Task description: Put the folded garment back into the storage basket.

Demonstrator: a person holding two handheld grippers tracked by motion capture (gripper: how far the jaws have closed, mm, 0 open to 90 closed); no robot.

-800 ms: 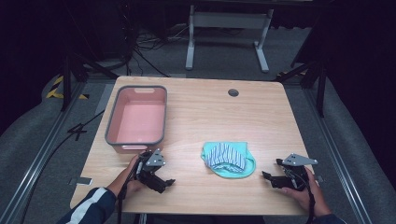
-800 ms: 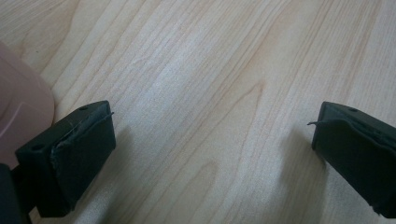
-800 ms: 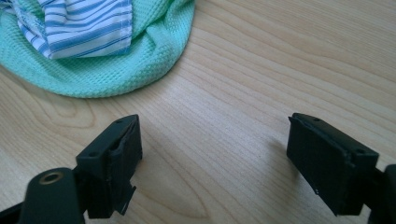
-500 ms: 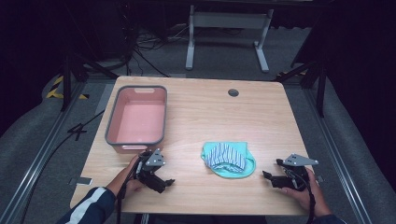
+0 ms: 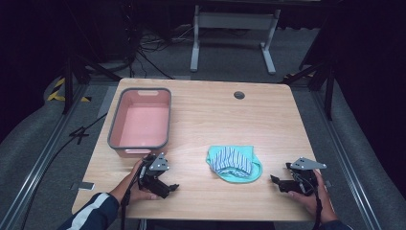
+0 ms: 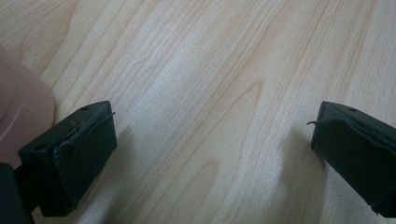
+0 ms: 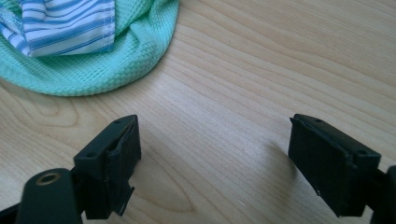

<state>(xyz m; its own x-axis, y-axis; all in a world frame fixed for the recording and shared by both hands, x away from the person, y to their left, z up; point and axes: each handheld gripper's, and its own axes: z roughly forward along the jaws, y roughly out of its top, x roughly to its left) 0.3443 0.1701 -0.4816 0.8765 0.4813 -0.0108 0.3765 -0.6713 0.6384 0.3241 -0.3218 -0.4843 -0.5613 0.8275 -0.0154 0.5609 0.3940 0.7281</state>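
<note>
A green waffle-weave cloth [image 5: 239, 171] lies near the table's front middle, and a blue-and-white striped cloth [image 5: 232, 159] is folded on top of it. Both show at the upper left of the right gripper view, the green cloth [image 7: 121, 56] under the striped cloth [image 7: 65, 23]. My right gripper [image 5: 276, 180] rests on the table to the right of the cloths, open, nothing between its jaws [image 7: 212, 158]. My left gripper [image 5: 168, 188] rests to the cloths' left, just in front of a pink bin [image 5: 140, 142], open and empty over bare wood [image 6: 212, 140].
The pink bin with a grey rim stands at the table's left and looks empty; its corner [image 6: 18, 107] shows at the left of the left gripper view. A cable grommet [image 5: 239, 95] sits at the back of the wooden table [image 5: 225, 120]. A metal stand's base [image 5: 232, 28] lies beyond.
</note>
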